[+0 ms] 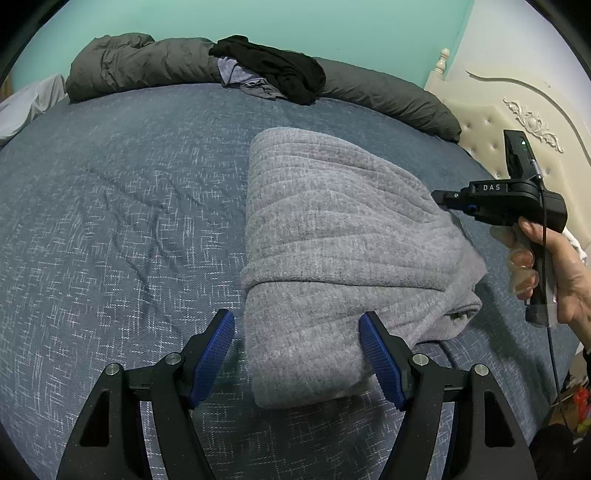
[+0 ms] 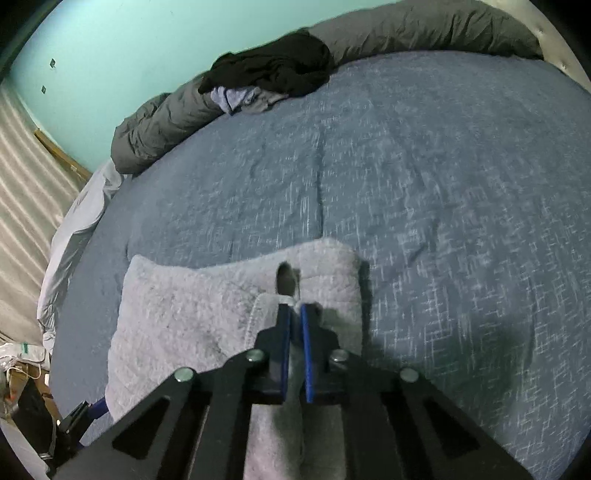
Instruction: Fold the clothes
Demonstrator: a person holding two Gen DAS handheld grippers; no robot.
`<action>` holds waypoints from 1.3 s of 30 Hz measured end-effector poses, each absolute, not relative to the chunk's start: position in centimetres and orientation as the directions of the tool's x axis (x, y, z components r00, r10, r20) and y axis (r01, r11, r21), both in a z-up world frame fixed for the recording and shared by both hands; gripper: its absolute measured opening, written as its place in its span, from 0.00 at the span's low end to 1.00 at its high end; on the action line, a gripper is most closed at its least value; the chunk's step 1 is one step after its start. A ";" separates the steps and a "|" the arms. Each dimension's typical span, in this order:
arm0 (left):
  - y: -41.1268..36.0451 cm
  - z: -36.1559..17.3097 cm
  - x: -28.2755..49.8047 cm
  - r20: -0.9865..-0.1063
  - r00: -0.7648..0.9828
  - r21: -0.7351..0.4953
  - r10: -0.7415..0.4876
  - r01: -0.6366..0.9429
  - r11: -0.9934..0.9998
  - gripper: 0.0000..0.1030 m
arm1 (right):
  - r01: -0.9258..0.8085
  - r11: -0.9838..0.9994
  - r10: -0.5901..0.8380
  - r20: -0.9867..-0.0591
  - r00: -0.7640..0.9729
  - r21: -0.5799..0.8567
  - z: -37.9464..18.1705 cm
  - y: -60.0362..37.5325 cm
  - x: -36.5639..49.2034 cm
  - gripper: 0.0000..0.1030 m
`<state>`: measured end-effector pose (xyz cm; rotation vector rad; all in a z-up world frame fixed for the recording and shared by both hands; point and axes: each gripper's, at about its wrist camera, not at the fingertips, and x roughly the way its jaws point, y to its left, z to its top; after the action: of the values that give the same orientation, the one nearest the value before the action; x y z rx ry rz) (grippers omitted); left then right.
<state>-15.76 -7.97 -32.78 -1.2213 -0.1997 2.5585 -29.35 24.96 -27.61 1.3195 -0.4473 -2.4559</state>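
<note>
Two claws, one grey garment (image 1: 332, 240), long axis running away: left claw (image 1: 295, 358) released astride its near end, right claw (image 2: 294, 332) clenched on its edge

Greys and blues on a bed against a mint-green wall

The folded sweater (image 1: 332, 258) is light heather grey with faint ribbed lines; the bedspread (image 1: 129, 221) is slate blue flecked with white crosshatch marks. A dark charcoal-grey duvet (image 1: 147, 62) carries a black garment (image 1: 280, 70) and a pale lilac-grey one (image 1: 240, 79). The wall (image 1: 258, 18) is mint green, the headboard (image 1: 517, 122) cream. The left gripper (image 1: 297, 356) and the right gripper (image 2: 294, 314) are black with royal-blue ridged pads (image 1: 214, 358).
</note>
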 end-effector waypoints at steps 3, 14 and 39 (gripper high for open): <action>-7.9 -32.8 -15.8 -0.736 -0.594 -0.251 0.325 -0.207 -0.946 0.72 | 0.112 -0.902 -0.402 -0.717 -0.570 0.416 -26.8 25.3 -29.5 0.03; -7.9 -32.9 -15.9 -0.739 -0.587 -0.255 0.331 -0.210 -0.944 0.72 | 0.035 -0.948 -0.282 -0.786 -0.550 0.316 -30.1 24.5 -32.4 0.03; -12.4 -32.4 -16.0 -0.730 -0.617 -0.305 0.295 -0.093 -0.948 0.72 | 0.078 -0.922 -0.353 -0.742 -0.570 0.378 -29.7 21.3 -20.4 0.19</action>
<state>-15.95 -12.39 -32.36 -1.2467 -0.3516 2.6207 -20.39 21.29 -29.72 1.3039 -0.4476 -2.5443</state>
